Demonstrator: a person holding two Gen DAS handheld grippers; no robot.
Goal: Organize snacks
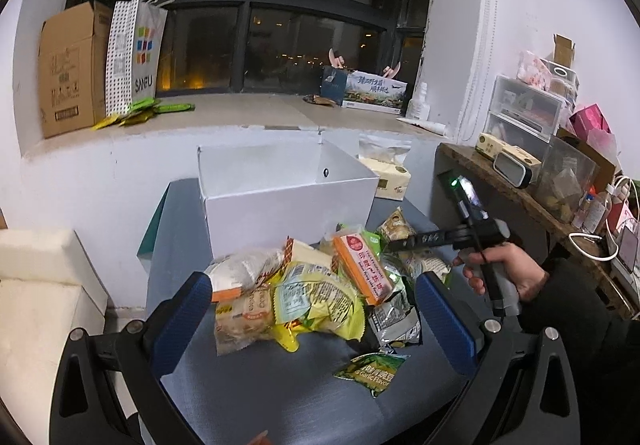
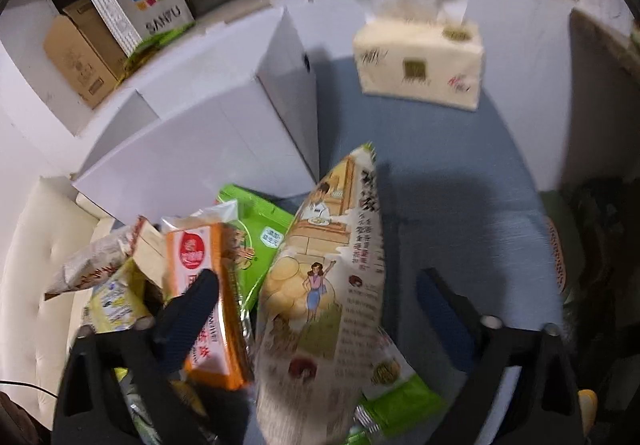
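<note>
A grey-blue table [image 1: 256,381] carries everything, with an open white box [image 1: 280,197] standing at its far side against the wall and a pack of tissues [image 2: 418,61] just to the right of that box. In front of the box lies a loose heap of snack packets, the biggest a cream cartoon-printed bag [image 2: 324,297], beside it an orange packet [image 1: 362,269] resting on top of the pile, and a small green garlic-flavour sachet [image 1: 370,369] lying apart nearer the camera. The left gripper [image 1: 316,321] hangs over the heap, jaws spread wide, holding nothing. The right gripper [image 2: 320,321], held in a hand [image 1: 508,273], straddles the cartoon bag with its pads clear of it, one finger [image 2: 192,317] over the orange packet
</note>
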